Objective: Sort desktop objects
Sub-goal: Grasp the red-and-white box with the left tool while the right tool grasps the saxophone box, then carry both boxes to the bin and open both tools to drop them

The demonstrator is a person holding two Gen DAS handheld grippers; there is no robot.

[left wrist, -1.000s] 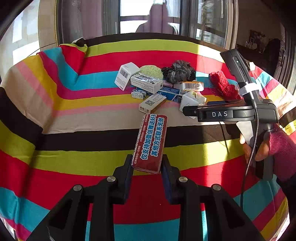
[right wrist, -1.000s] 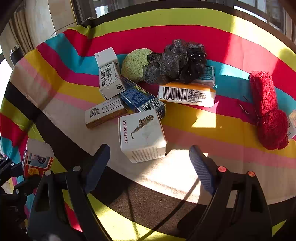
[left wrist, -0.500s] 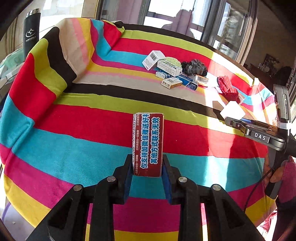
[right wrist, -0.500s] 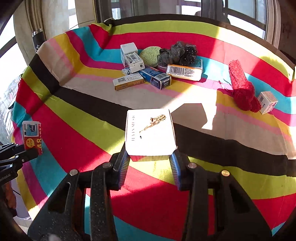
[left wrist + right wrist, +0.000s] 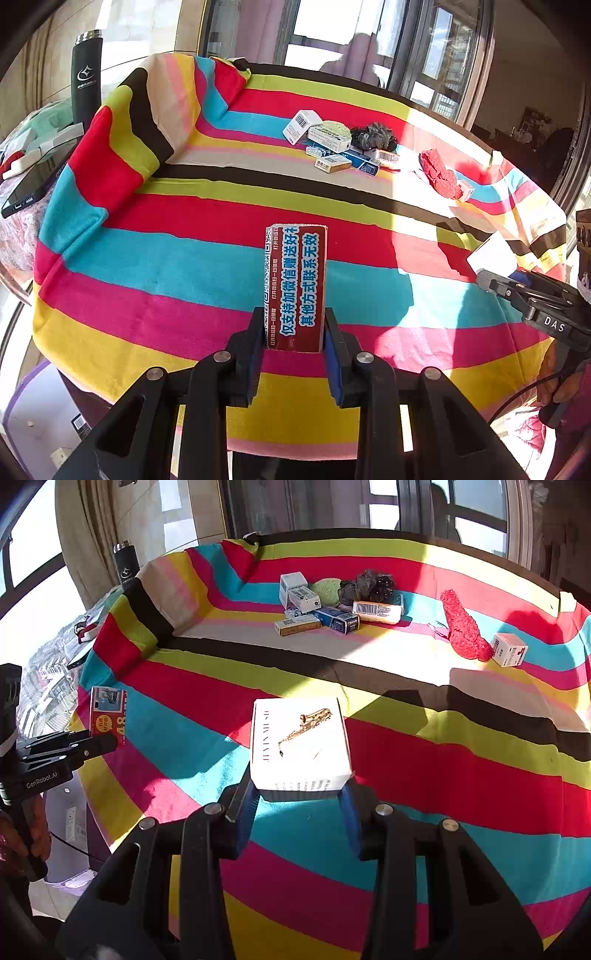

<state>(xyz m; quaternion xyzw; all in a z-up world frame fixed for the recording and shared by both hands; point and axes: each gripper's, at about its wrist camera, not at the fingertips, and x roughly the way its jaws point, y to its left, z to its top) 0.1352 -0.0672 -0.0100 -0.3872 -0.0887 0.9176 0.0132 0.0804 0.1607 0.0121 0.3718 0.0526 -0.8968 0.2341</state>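
The left gripper (image 5: pixel 294 349) is clamped on a red carton with blue and white Chinese print (image 5: pixel 295 288). The pads press its two narrow side faces at the near end. The carton's long axis runs straight out along the fingers, away from the camera, and the free end projects over the blue band of the striped tablecloth (image 5: pixel 166 266). In the right wrist view the same carton (image 5: pixel 108 710) appears at the far left, close to the cloth's left edge, and seems clear of the cloth.

The right gripper (image 5: pixel 300 814) closed within the last second and now grips a white box printed with a saxophone (image 5: pixel 300 744). The pads bear on the box's left and right side walls near its front lower edge. The printed top face is turned up toward the camera, and the box extends forward from the fingers over the red and blue bands. In the left wrist view only a white corner of this box (image 5: pixel 493 254) shows, ahead of the gripper's black tips at the right edge.

The controlling relation is that both loads sit over the near part of the table. The unsorted group lies well apart toward the far side: small boxes (image 5: pixel 317 614), a green sponge (image 5: pixel 327 590), a dark scrunchie (image 5: pixel 369 585) and a red fuzzy cloth (image 5: pixel 463 631). A placement probably requires a descent only. The left hand serves the left edge. The right hand serves the centre.
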